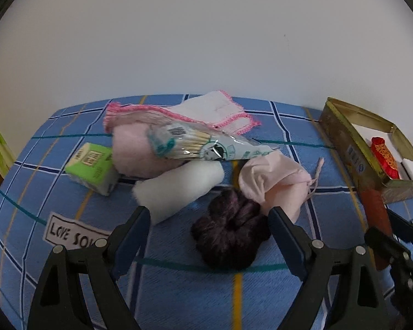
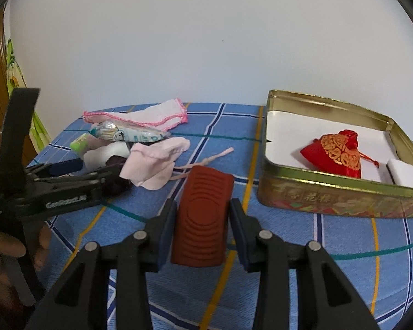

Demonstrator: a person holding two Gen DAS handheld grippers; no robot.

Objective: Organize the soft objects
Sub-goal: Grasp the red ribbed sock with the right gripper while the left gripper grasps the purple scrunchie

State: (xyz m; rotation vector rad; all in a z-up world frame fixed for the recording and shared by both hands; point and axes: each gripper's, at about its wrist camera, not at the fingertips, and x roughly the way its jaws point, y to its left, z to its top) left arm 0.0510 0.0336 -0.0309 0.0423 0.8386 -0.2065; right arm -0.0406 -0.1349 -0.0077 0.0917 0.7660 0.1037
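Blue checked cloth (image 2: pixel 289 261) covered the table, and on it lay the soft things in a small pile at the far left side. The right gripper (image 2: pixel 202 220) held a brick-red ribbed pad (image 2: pixel 202 214) between its two fingers; the pads pressed on both sides of it, and the red piece stood upright above the cloth. To the right of it stood a golden tin box (image 2: pixel 341 189), open at the top, with a white bottom. Inside the box lay a red pouch (image 2: pixel 336 154) with golden pattern, and a white block (image 2: pixel 404 174) lay in the near right corner of the box.

The left gripper (image 1: pixel 209 228) had its fingers spread wide, with nothing pressed between them. It was held low above a dark purple scrunchie (image 1: pixel 231 236), which lay on the cloth between the two fingers, and it was not clear if they touched it. Just behind the scrunchie lay a pale pink drawstring bag (image 1: pixel 272 181) and a white fluffy roll (image 1: pixel 179 189), both touching it or nearly so. Farther back there was a pink fluffy cloth (image 1: pixel 135 154), and across it leaned a packet of cotton swabs (image 1: pixel 195 143). A green and white tissue pack (image 1: pixel 93 167) lay at the left of the pile, and a white cloth with pink edge (image 1: pixel 220 112) lay behind all, near the wall.

In the right wrist view, a hand (image 2: pixel 13 247) of the person was seen at the left edge, under the left gripper.
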